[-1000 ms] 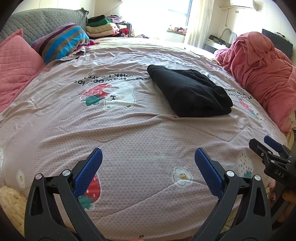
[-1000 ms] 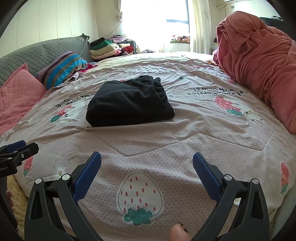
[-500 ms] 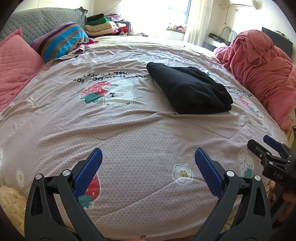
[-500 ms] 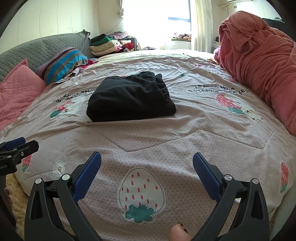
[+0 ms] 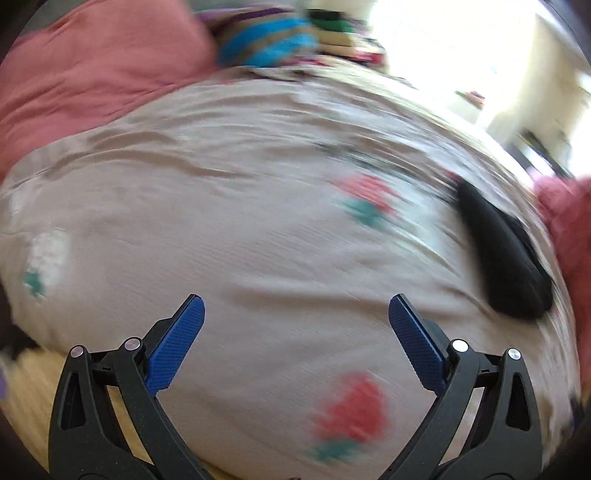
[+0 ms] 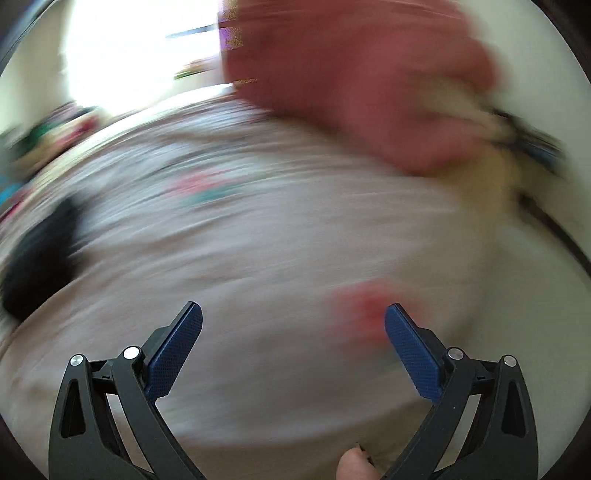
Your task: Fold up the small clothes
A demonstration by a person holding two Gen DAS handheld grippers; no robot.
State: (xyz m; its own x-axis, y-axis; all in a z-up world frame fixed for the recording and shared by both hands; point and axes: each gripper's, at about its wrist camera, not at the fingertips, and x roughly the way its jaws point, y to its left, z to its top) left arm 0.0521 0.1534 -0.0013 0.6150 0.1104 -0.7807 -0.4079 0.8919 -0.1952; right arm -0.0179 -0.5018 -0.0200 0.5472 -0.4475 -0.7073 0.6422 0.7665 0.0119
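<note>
Both views are heavily motion-blurred; only coarse shapes read.

Left wrist view, L to R:
- Pink pillow [image 5: 88,85] at the bed's far-left corner, resting on the bedspread [image 5: 236,221].
- Striped pillow [image 5: 266,44] (blue/purple bands) just R of the pink one, at the head edge.
- Stack of folded clothes [image 5: 332,33] behind it, approx. at the far edge; individual items not distinguishable.
- Bedspread: pale pink-grey w/ strawberry prints, wrinkled, covers the whole bed.
- Left gripper [image 5: 295,325]: jaws wide apart, nothing between them; blue pads hang over the near edge of the bed; contact w/ the fabric cannot be told.
- Black folded garment [image 5: 502,258] lies on the bedspread toward the R edge, well apart from the gripper.
- Red blanket heap [image 5: 569,221] at the R edge, just beyond the garment.

Right wrist view, L to R:
- Black folded garment [image 6: 40,258] at the frame's L margin, flat on the bedspread [image 6: 258,240], well apart from the pads.
- Right gripper [image 6: 293,325]: jaws wide apart, holding nothing, over the near-R part of the bed.
- A fingertip [image 6: 354,463] of the person shows at the bottom, between the gripper arms.
- Red blanket heap [image 6: 362,81] piled along the R edge, upper frame.
- Yellowish item [image 6: 484,177] beside the heap at the R edge; too blurred to ID.

No container is identifiable in either view.
</note>
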